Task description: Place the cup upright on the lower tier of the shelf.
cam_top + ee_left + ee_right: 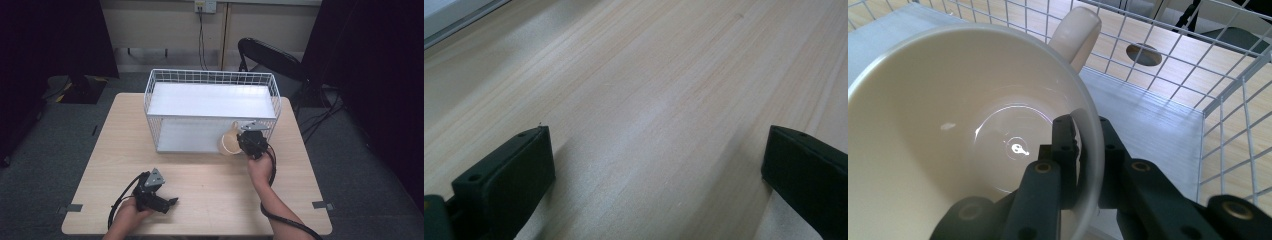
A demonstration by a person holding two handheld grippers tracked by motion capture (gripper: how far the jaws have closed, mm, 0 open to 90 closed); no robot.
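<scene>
A cream mug (228, 144) hangs at the right front of the white wire rack (210, 76), at the mouth of its lower shelf (185, 137). My right gripper (241, 142) is shut on the mug's rim. In the right gripper view one jaw sits inside the mug (948, 130) and one outside, the gripper (1087, 127) pinching the wall, with the handle (1075, 32) pointing away toward the mesh. My left gripper (171, 202) rests near the table's front left, open. Its own view shows bare wood between the jaws of the gripper (659, 147).
The wooden table (210, 190) has free room in front of the rack. The rack's upper shelf (210, 99) is bare. Mesh walls (1228, 125) close the rack's right and back. A black folding chair (270, 54) stands behind the table.
</scene>
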